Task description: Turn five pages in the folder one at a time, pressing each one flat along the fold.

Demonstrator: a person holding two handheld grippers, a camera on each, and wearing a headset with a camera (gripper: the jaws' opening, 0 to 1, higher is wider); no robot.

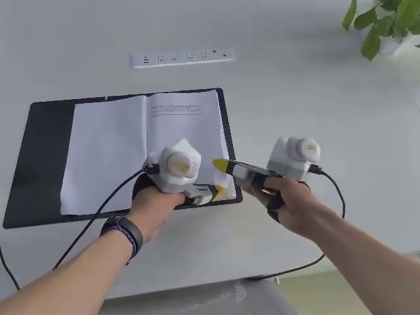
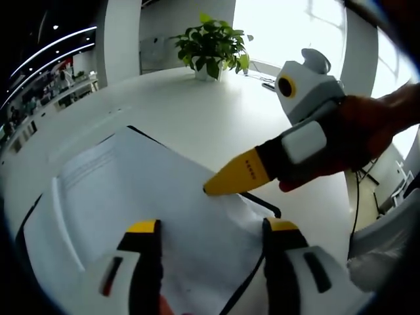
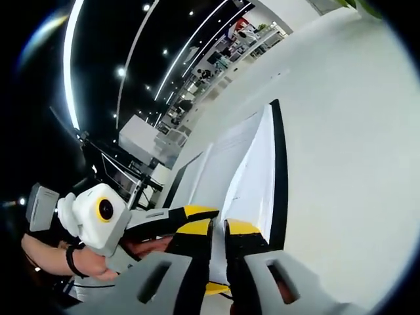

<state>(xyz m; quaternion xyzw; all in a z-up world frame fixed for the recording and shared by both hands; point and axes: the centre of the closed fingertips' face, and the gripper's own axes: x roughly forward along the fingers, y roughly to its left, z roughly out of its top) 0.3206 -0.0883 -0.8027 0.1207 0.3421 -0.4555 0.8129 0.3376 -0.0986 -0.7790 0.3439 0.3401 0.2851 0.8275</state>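
Note:
The black folder (image 1: 29, 164) lies open on the white table, white pages facing up. My right gripper (image 1: 220, 165) reaches in from the right, and its yellow-tipped jaws are shut on the right-hand page (image 1: 187, 121) at its outer edge. In the right gripper view the page (image 3: 252, 164) rises on edge and runs down into my right gripper (image 3: 218, 226). My left gripper (image 2: 210, 226) is open, its jaws spread wide just above the same page (image 2: 138, 177) near the folder's lower right corner. The right gripper (image 2: 226, 182) crosses ahead of it.
A white power strip (image 1: 182, 58) lies behind the folder. A potted plant (image 1: 384, 23) stands at the far right corner. Black cables trail from both grippers over the table's near edge (image 1: 216, 272). A grey chair (image 1: 216, 298) sits below.

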